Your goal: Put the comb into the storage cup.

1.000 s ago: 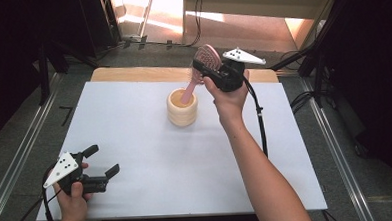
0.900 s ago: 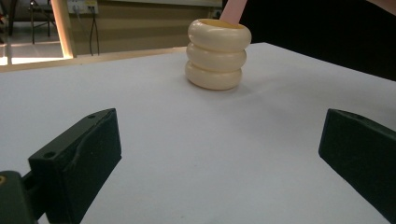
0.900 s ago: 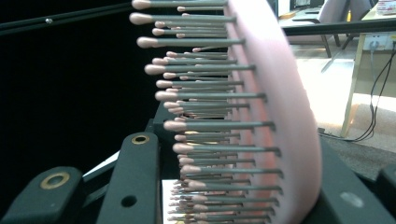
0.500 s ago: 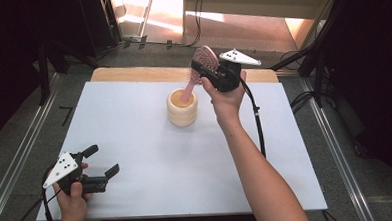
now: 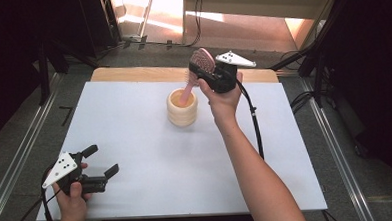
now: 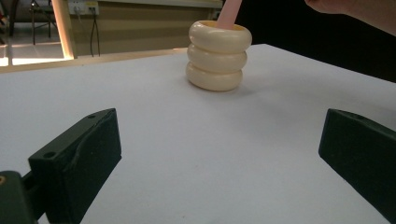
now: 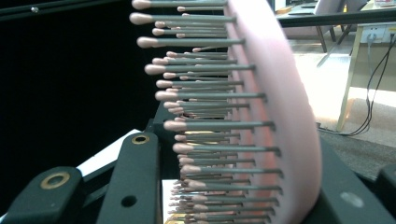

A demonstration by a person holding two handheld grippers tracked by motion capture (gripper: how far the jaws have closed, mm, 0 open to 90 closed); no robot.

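2 hand-held grippers are in use on the white table (image 5: 152, 192). The right hand-held gripper (image 5: 205, 72), in the upper centre of the high view, is clamped on the head of a pink plastic hairbrush with grey bristles tipped in pink (image 5: 201, 60). The brush's pink handle slants down and to the left into the mouth of a cream-coloured ribbed cup made of 3 stacked rings (image 5: 182, 108), which stands upright on the table just left of the right hand (image 5: 223, 97). In the right gripper view the brush head (image 7: 275, 107) sits between the black jaws, bristles pointing to the frame's left. The left hand-held gripper (image 5: 102, 162), in the lower left of the high view, lies low over the table with its jaws apart and nothing between them, well apart from the cup (image 6: 217, 55).
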